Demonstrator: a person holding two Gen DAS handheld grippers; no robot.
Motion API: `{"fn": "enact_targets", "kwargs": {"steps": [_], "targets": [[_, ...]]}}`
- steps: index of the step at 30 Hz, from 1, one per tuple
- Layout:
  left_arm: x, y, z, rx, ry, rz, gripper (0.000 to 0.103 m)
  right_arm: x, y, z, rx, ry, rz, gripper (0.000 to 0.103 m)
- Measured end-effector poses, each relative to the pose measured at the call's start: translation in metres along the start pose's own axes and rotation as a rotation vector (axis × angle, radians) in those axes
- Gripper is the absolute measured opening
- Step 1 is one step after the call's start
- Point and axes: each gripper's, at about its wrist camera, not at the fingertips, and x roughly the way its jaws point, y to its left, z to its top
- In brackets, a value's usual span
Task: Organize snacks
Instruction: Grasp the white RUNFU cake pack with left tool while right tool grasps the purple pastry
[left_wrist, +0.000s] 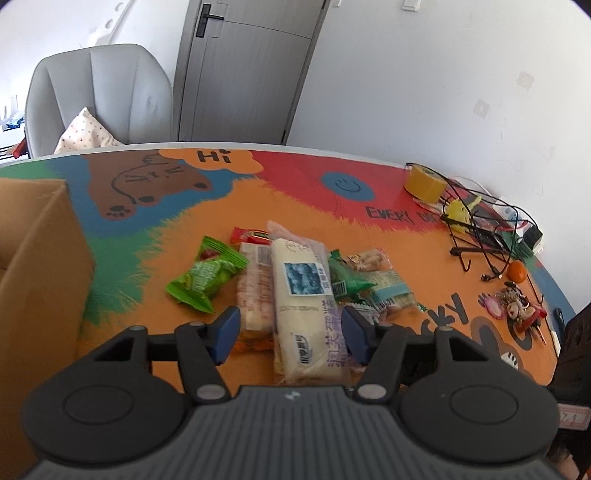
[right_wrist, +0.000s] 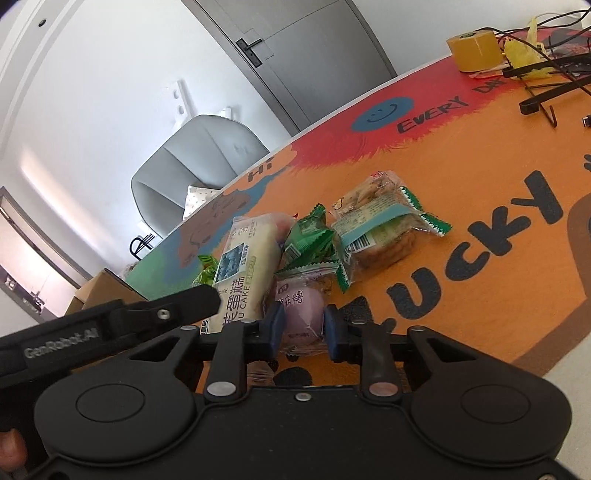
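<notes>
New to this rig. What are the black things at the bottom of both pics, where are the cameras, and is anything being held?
No robot arm here: a person carries a hand-held two-finger tool in each hand, with a fisheye camera on each looking forward along its fingers.

The left wrist view shows the left tool, its blue pads either side of a long cream cake packet; I cannot tell whether they press it.

The right wrist view shows the right tool shut on a small purple snack pack.

More wrapped snacks lie piled on the colourful table. A cardboard box stands at the left, a tape roll at the far right.
</notes>
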Motion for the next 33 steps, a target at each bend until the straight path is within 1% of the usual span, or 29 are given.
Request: {"fn": "enact_targets", "kwargs": {"steps": [4,10,15,17,19,20,21,22,23,24,25,29,33], "targets": [[0.006,-0.01,-0.002,0.019,0.008,-0.007,0.06,-0.009,-0.009,0.0,0.014,-0.009,-0.006,0.023],[0.014,-0.023,-0.007,0.05,0.024,-0.003,0.061,-0.025,-0.019,-0.002,0.022,-0.027,-0.039,0.023],[0.022,-0.031,-0.013,0.09,0.033,0.044,0.061,-0.036,-0.025,-0.003,0.025,-0.034,-0.065,0.023],[0.026,-0.031,-0.016,0.098,0.049,0.064,0.061,-0.039,-0.026,-0.004,0.019,-0.038,-0.081,0.023],[0.03,-0.028,-0.019,0.094,0.072,0.07,0.06,-0.043,-0.025,-0.004,0.015,-0.044,-0.099,0.024],[0.033,-0.027,-0.02,0.092,0.088,0.071,0.06,-0.044,-0.026,-0.004,0.015,-0.047,-0.107,0.025],[0.033,-0.027,-0.023,0.102,0.079,0.069,0.059,-0.045,-0.026,-0.005,0.017,-0.05,-0.112,0.028],[0.032,-0.027,-0.025,0.118,0.075,0.071,0.057,-0.046,-0.026,-0.005,0.016,-0.057,-0.117,0.028],[0.031,-0.027,-0.026,0.128,0.07,0.076,0.054,-0.048,-0.026,-0.006,0.013,-0.066,-0.12,0.031],[0.03,-0.026,-0.026,0.126,0.066,0.08,0.043,-0.047,-0.025,-0.006,0.009,-0.07,-0.123,0.036],[0.029,-0.023,-0.026,0.117,0.065,0.081,0.038,-0.046,-0.023,-0.006,0.004,-0.068,-0.128,0.039],[0.022,-0.014,-0.025,0.087,0.071,0.051,0.033,-0.039,-0.014,-0.007,-0.034,-0.071,-0.151,0.051],[0.012,-0.009,-0.025,0.07,0.065,0.037,0.029,-0.032,-0.005,-0.007,-0.065,-0.071,-0.166,0.057]]}}
